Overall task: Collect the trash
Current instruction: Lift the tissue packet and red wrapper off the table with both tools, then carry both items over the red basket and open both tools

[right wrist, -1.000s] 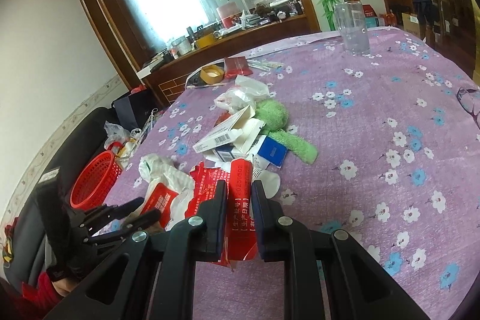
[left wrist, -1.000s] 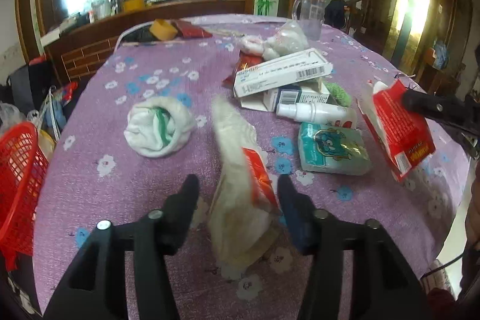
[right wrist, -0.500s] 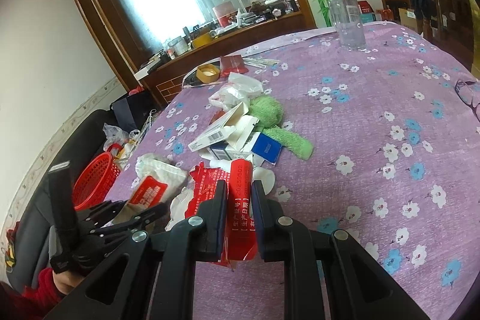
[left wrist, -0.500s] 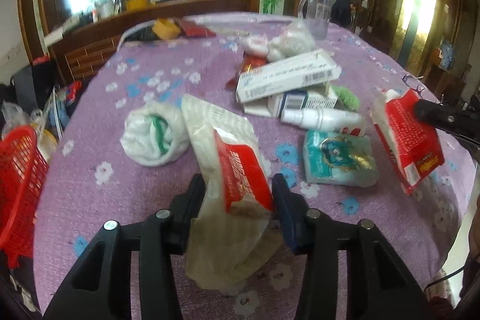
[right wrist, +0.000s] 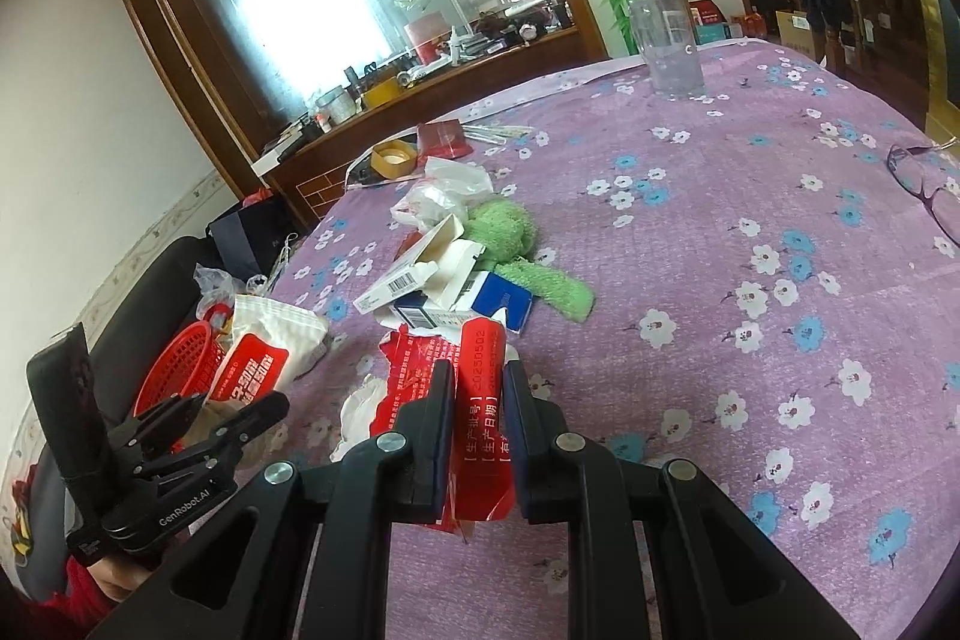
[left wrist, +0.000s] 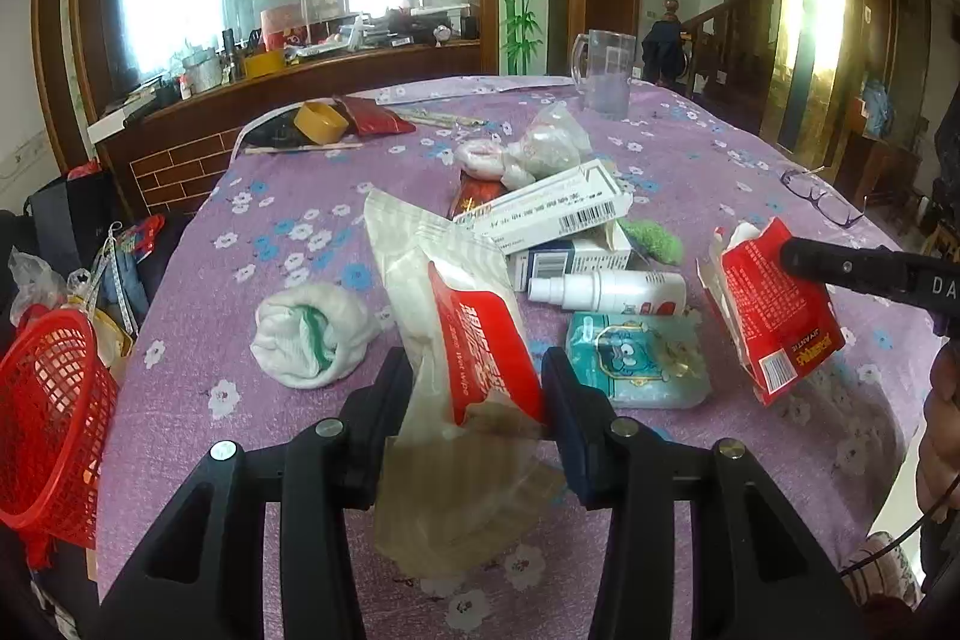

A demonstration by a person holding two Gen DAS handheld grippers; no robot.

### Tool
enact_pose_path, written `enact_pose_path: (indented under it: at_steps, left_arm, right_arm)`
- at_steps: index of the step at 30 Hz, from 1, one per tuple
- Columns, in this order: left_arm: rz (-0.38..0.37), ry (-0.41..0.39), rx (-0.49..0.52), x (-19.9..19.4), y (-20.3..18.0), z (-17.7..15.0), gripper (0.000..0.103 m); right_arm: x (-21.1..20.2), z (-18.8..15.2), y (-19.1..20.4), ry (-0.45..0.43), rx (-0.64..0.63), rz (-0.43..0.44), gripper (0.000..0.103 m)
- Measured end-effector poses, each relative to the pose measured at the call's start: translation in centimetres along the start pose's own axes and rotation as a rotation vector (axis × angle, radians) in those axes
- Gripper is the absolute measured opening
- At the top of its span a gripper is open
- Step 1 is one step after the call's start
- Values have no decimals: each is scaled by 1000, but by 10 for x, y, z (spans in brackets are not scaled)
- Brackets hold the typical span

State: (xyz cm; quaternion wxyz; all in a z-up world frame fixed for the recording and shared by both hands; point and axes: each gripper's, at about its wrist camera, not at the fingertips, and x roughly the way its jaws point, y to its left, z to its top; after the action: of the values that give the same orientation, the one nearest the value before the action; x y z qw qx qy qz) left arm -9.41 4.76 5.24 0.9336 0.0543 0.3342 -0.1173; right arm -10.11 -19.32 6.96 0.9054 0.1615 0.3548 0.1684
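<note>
Purple flowered tablecloth (left wrist: pixel 288 196) spreads ahead; off its left edge sits the red basket (left wrist: pixel 48 418), nearest the left tongs (left wrist: pixel 477 400), which pinch a wet-wipe pouch (left wrist: pixel 462 334) standing upright. Right tongs (right wrist: pixel 480 430) clamp a torn red carton (right wrist: pixel 480 388).

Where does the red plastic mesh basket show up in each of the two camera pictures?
Left wrist view: the red plastic mesh basket hangs at the far left edge, beside the table.
Right wrist view: it sits lower left, partly behind the white-and-red wipe packet.
Shared landmark: the clear glass jug at the table's far end.
</note>
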Motion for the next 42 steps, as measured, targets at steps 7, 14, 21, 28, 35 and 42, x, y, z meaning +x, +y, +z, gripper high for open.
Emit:
enact_pose_path:
  at_steps: [7,14,21,28,35,42]
  left_arm:
    - [11,-13,1,-5,1,4,44]
    - [12,-22,-18,-9,8,7,43]
    - [22,-48,-40,-18,17,12,44]
    - [32,-86,-113,-42,46,15,44]
    - [90,-122,-216,-69,100,12,44]
    - [228,-155,-321,-100,168,-4,44]
  right_arm:
    - [0,1,-3,7,12,-5,18]
    - [2,7,1,5,-1,-13,18]
    - [0,15,10,-4,-20,-4,18]
    - [1,35,39,-15,-75,36,18]
    - [22,54,93,6,-154,108,18]
    - [60,55,167,77,-257,185,18]
